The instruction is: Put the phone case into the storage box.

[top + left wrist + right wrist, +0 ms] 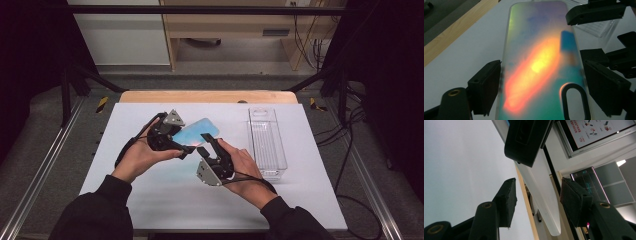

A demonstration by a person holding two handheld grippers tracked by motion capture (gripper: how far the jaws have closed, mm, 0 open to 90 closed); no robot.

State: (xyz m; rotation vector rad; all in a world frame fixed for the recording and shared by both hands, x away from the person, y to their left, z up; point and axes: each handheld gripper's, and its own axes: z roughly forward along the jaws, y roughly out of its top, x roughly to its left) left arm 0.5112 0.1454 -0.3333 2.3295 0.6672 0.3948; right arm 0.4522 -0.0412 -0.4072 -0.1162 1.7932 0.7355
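Here, a flat iridescent plastic phone case (196,132) is held above the white table (150,195), pinched across its width by the left gripper (186,146); its long axis runs away toward the clear plastic bin (267,142). The right gripper (206,139) stands spread at its edge.

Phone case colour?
Iridescent: teal-green with an orange-yellow streak, on the phone case; clearest in left gripper view.

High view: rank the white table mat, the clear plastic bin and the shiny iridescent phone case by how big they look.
1. White table mat, largest by far.
2. Clear plastic bin.
3. Iridescent phone case, smallest as seen, though the grippers cover part of it and it is held above the mat.
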